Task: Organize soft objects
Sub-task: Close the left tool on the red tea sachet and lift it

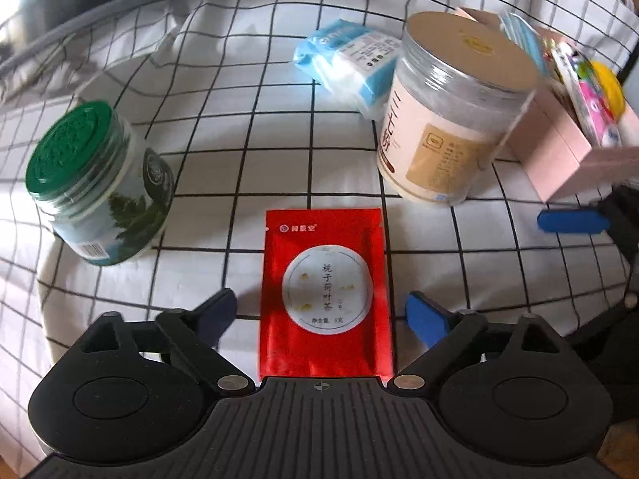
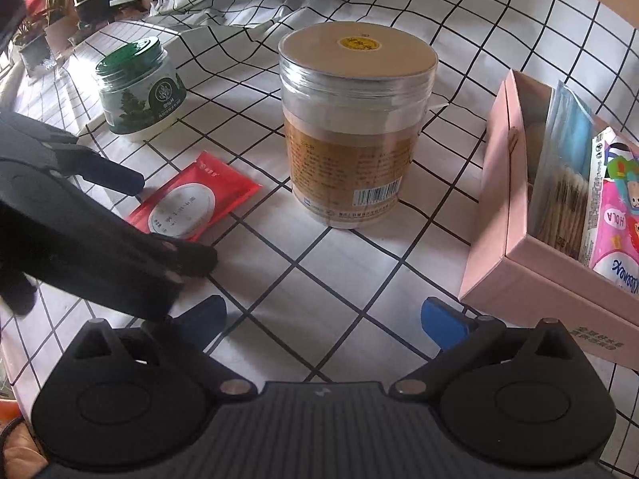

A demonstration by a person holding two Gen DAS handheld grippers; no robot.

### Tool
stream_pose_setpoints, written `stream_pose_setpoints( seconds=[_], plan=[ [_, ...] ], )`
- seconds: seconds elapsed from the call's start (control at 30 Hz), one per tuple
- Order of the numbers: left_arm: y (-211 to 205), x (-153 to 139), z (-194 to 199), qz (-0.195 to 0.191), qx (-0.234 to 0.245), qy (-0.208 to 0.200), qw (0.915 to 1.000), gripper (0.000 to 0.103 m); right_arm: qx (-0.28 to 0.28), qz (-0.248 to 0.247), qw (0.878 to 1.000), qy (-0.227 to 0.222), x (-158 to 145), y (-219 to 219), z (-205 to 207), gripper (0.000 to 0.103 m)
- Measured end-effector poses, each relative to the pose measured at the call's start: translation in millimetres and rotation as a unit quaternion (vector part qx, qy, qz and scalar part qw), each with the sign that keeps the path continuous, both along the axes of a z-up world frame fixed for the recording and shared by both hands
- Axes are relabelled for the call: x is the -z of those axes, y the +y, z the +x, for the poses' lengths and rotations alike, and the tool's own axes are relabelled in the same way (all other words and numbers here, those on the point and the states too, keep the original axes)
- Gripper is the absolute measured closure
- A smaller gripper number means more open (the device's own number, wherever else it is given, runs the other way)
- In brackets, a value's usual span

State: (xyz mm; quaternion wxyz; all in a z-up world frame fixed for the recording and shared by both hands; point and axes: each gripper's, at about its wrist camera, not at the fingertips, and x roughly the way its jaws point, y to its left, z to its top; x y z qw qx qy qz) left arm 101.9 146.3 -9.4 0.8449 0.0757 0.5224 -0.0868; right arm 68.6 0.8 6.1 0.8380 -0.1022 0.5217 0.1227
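We note the left gripper (image 1: 321, 313) with jaws spread wide, straddling the red tea sachet (image 1: 325, 295), which lies flat on the checked cloth (image 1: 279, 151) covering the bench; neither finger touches it. The right gripper (image 2: 323, 317) also has jaws wide apart, gripping nothing, just beside the pink box (image 2: 503, 215) that holds tissue packs (image 2: 611, 227). A blue tissue pack (image 1: 351, 64) lies behind the tan-lidded jar (image 1: 455, 107). The green-lidded jar (image 1: 100, 183) stands left of the sachet.
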Motion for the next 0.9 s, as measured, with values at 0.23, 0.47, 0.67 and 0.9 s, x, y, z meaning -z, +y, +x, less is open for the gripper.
stream_pose_setpoints(
  seconds=[0.23, 0.47, 0.67, 0.9],
  plan=[
    [0.3, -1.4, -6.2, 0.003, -0.008, -0.015, 0.9998, 0.015, -0.011, 0.004, 1.000, -0.006, 0.4, -2.0, -1.8, 0.000],
    [12.8, -9.6, -8.8, -0.019, -0.025, -0.035, 0.9989, 0.044, -0.016, 0.001, 1.000, 0.001, -0.4, -0.4, -3.8, 0.000],
    [21.3, -14.5, -16.5, -0.042, -0.037, -0.043, 0.9975, 0.051, -0.014, 0.000, 1.000, 0.020, -3.0, 2.0, -2.8, 0.000],
    [40.5, -25.6, -34.8, -0.054, -0.059, -0.063, 0.9948, 0.051, -0.021, 0.011, 0.999, -0.021, -30.2, 8.4, -5.4, 0.000]
  ],
)
